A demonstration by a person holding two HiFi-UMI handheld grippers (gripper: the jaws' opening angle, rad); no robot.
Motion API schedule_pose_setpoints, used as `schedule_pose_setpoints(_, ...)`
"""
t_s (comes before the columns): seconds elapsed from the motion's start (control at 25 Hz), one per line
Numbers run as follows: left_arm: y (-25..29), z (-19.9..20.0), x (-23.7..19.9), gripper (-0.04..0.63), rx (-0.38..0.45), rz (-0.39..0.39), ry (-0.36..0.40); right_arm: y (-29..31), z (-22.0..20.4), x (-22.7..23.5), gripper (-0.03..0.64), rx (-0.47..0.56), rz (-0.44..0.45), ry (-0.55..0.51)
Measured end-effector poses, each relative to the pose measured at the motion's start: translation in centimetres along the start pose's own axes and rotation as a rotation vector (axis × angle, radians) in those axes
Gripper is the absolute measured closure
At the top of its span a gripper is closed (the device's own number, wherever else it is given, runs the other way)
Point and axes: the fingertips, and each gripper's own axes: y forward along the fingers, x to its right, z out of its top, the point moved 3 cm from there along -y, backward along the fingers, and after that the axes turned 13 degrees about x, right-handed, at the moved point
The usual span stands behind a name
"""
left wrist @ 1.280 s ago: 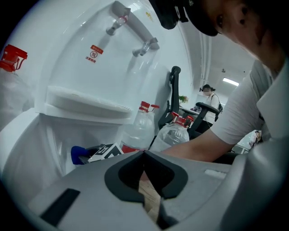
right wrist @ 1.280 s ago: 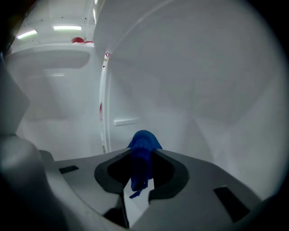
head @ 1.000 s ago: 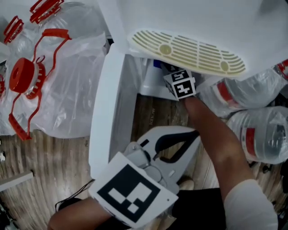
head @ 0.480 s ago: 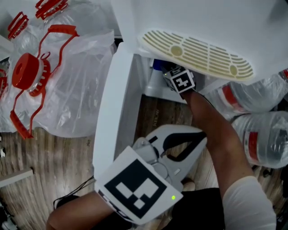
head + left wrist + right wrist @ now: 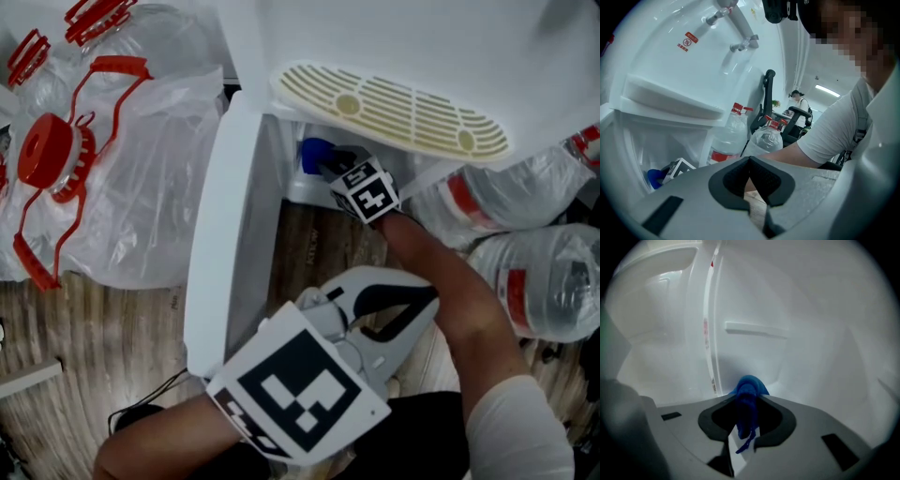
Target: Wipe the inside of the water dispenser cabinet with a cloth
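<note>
Shifted leftward since earlier frame: right tongs [image 5: 330,167], inside cabinet [image 5: 811,357], clenched on blue cloth [image 5: 747,386] near inner wall | cloth judged light, soft, bunching; best pinched mid-fold | left tongs [image 5: 749,161] closed, empty, outside cabinet.

Wood-plank floor [image 5: 112,337] underfoot, a black office chair [image 5: 765,101] and ceiling light [image 5: 828,90] beyond.

The head view looks steeply down from high up onto the white cabinet [image 5: 217,253] and the wooden floor [image 5: 122,337]. The left gripper view sits low outside the cabinet and looks up and across at its open front. The right gripper view is inside, very near the white walls. All three views show the blue cloth [image 5: 314,153].
</note>
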Motion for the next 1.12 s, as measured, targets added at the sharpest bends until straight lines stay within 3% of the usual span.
schedule_pose_setpoints(0.16,0.2,-0.1,0.9,0.592,-0.003,-0.027,-0.007,-0.9,1.5,2.5,0.531,0.049,-0.111,0.002)
schedule_pose_setpoints(0.44,0.0,-0.4,1.1,0.593,-0.009,-0.018,-0.007,0.0,2.4,8.2,0.531,0.047,-0.317,0.074)
schedule_pose_setpoints(0.64,-0.4,-1.2,1.2,0.592,-0.04,-0.015,-0.011,0.9,1.0,8.4,0.531,-0.014,-0.326,0.085)
schedule_pose_setpoints(1.12,-0.2,-0.6,1.7,0.592,-0.017,-0.042,-0.005,-1.7,-2.4,5.7,0.531,-0.11,-0.327,0.235)
